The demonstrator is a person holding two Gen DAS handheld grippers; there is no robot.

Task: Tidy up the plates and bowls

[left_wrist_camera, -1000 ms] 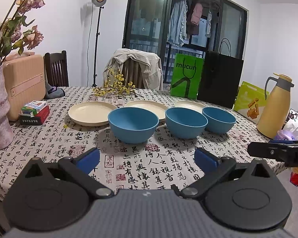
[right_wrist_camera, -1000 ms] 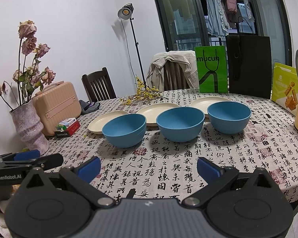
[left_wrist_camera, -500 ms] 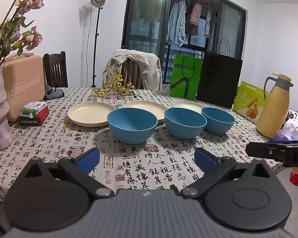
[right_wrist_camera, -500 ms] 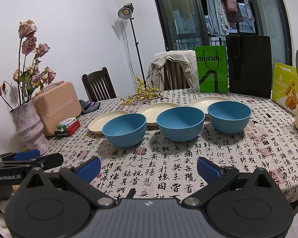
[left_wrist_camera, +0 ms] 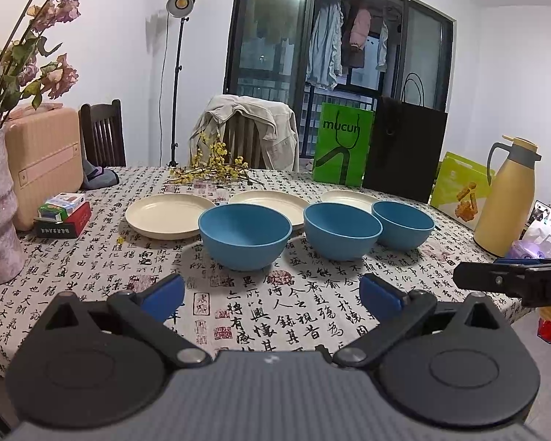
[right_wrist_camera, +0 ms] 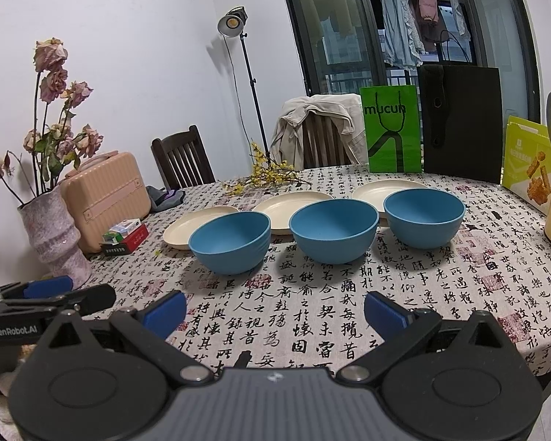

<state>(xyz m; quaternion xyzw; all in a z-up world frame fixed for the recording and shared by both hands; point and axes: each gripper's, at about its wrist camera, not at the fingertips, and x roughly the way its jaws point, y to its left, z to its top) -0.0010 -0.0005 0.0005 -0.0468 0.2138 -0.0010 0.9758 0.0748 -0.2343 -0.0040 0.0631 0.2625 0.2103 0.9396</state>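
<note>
Three blue bowls stand in a row on the table: the left bowl, the middle bowl and the right bowl. Behind them lie three cream plates: left plate, middle plate, right plate. My left gripper is open and empty, held back over the near table edge in front of the bowls. My right gripper is likewise open and empty, short of the bowls.
A pink vase of dried flowers, a peach case and small boxes stand at the left. A green bag, black bag, snack box and yellow thermos stand at the back right. Chairs ring the far side.
The left wrist view has shifted very slightly. Bowls, plates and both grippers otherwise stay as they were.
</note>
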